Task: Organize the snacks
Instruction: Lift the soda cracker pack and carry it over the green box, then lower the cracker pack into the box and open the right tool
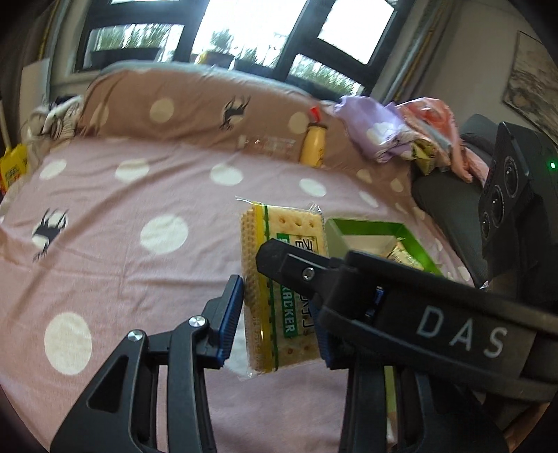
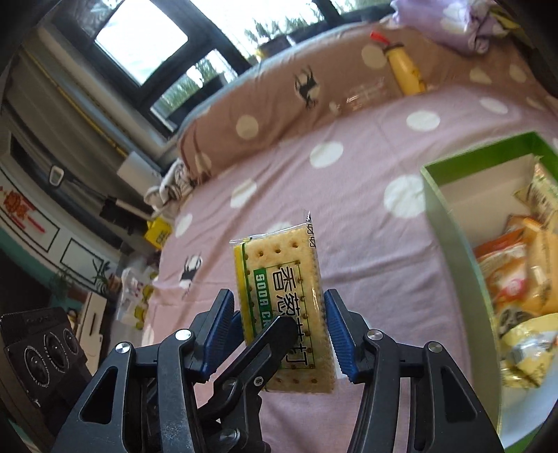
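Pack [image 2: 275,265] is sitting between both sets of blue pads, clear of the sheet [image 1: 139,278]. I'm reading it as one pack seen from both wrists.

- Right gripper [image 2: 281,331] is clamping it across the width, pads on the two long edges.
- Left gripper [image 1: 277,324] is clenched on it too. The near pad is on the stacked-edge side; the far pad is half hidden behind the right one's finger [image 1: 279,265].
- The two grippers' fingers are crossing over the printed face, so I'm treating this as a two-handed hold.

Key geometry: the pack's long axis is running along the fingers, pointing away from both cameras. The box [image 2: 436,216] is lying off to the right of the pack, well apart, open side up, with snacks [image 2: 505,278] already piled in its near end. The right gripper is the nearer one. I'm judging that the next move is a sideways carry to the right, then a drop into the bare white end. One hand probably needs to let go first.

Surface: a soft pink dotted sheet, wrinkled, so nothing is lying truly flat. A bolster [image 1: 195,104] is running along the far edge, with a bottle [image 1: 314,146] leaning on it. Clothes [image 1: 376,132] are heaped at the corner, and a window [image 1: 244,28] is behind, bright.
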Action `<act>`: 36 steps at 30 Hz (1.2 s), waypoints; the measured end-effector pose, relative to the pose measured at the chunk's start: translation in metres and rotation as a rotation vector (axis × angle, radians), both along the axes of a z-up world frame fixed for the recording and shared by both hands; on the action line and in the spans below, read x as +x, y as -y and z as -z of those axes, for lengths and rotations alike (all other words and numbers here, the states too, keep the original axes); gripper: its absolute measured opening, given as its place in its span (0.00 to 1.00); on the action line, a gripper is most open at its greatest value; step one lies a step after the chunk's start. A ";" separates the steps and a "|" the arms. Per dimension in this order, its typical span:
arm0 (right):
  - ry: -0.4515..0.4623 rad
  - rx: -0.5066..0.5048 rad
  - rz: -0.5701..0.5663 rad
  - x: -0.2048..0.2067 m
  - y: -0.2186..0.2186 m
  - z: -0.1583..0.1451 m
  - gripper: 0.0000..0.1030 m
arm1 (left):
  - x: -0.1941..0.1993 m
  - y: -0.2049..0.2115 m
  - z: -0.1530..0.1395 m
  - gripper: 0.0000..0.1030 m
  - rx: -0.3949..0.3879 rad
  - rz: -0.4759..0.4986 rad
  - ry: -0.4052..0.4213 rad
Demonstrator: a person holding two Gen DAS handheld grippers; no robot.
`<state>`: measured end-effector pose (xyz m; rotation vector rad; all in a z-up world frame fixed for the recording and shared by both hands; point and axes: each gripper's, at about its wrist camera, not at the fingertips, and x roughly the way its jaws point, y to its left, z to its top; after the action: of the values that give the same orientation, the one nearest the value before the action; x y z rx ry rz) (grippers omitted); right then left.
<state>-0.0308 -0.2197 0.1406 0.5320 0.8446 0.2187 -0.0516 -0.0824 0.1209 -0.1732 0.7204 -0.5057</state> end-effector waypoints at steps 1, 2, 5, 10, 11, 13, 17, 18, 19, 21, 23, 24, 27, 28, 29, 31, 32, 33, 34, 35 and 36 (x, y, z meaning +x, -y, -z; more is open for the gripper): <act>0.022 0.002 0.023 -0.004 0.007 -0.006 0.55 | -0.002 0.007 -0.006 0.36 -0.003 0.016 0.022; 0.037 0.002 0.040 -0.007 0.012 -0.010 0.55 | -0.003 0.014 -0.010 0.36 -0.004 0.036 0.042; 0.084 0.012 0.096 -0.018 0.033 -0.022 0.55 | -0.009 0.032 -0.023 0.36 -0.007 0.083 0.093; 0.135 0.032 0.198 -0.035 0.069 -0.033 0.55 | -0.015 0.065 -0.035 0.36 0.000 0.174 0.141; 0.139 0.032 0.212 -0.036 0.073 -0.034 0.55 | -0.016 0.071 -0.036 0.36 0.003 0.194 0.146; 0.146 0.038 0.251 -0.044 0.087 -0.035 0.55 | -0.016 0.085 -0.038 0.36 0.008 0.231 0.153; 0.148 0.061 0.310 -0.053 0.111 -0.032 0.55 | -0.016 0.110 -0.039 0.36 0.030 0.291 0.154; 0.146 0.065 0.324 -0.055 0.116 -0.030 0.55 | -0.016 0.119 -0.038 0.36 0.039 0.310 0.148; 0.140 0.069 0.340 -0.057 0.123 -0.028 0.55 | -0.016 0.125 -0.037 0.36 0.047 0.323 0.142; 0.131 0.081 0.365 -0.060 0.134 -0.024 0.55 | -0.014 0.137 -0.035 0.36 0.064 0.349 0.137; 0.121 0.091 0.380 -0.061 0.141 -0.021 0.55 | -0.013 0.147 -0.032 0.36 0.075 0.367 0.134; 0.115 0.094 0.388 -0.061 0.145 -0.019 0.55 | -0.012 0.152 -0.030 0.36 0.079 0.377 0.130; 0.090 0.112 0.425 -0.063 0.158 -0.012 0.55 | -0.008 0.166 -0.024 0.36 0.089 0.406 0.106; 0.082 0.115 0.434 -0.063 0.162 -0.009 0.55 | -0.008 0.170 -0.022 0.36 0.091 0.412 0.100; 0.077 0.117 0.440 -0.063 0.163 -0.008 0.55 | -0.007 0.172 -0.020 0.36 0.093 0.419 0.093; 0.055 0.124 0.456 -0.064 0.170 -0.002 0.55 | -0.004 0.179 -0.016 0.36 0.098 0.432 0.074; 0.049 0.127 0.459 -0.063 0.173 0.000 0.55 | -0.004 0.182 -0.013 0.36 0.101 0.435 0.063; 0.038 0.131 0.464 -0.062 0.176 0.002 0.55 | -0.002 0.185 -0.011 0.36 0.104 0.438 0.052; 0.026 0.137 0.468 -0.061 0.178 0.006 0.55 | -0.001 0.187 -0.008 0.36 0.108 0.440 0.041; 0.016 0.142 0.469 -0.059 0.180 0.009 0.55 | 0.001 0.190 -0.006 0.36 0.113 0.442 0.031; 0.006 0.146 0.470 -0.058 0.182 0.012 0.55 | 0.003 0.192 -0.003 0.36 0.117 0.444 0.021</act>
<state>-0.0884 -0.4021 0.1289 0.8492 0.6786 -0.1509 -0.0491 -0.2742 0.1238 0.1063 0.7685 -0.8841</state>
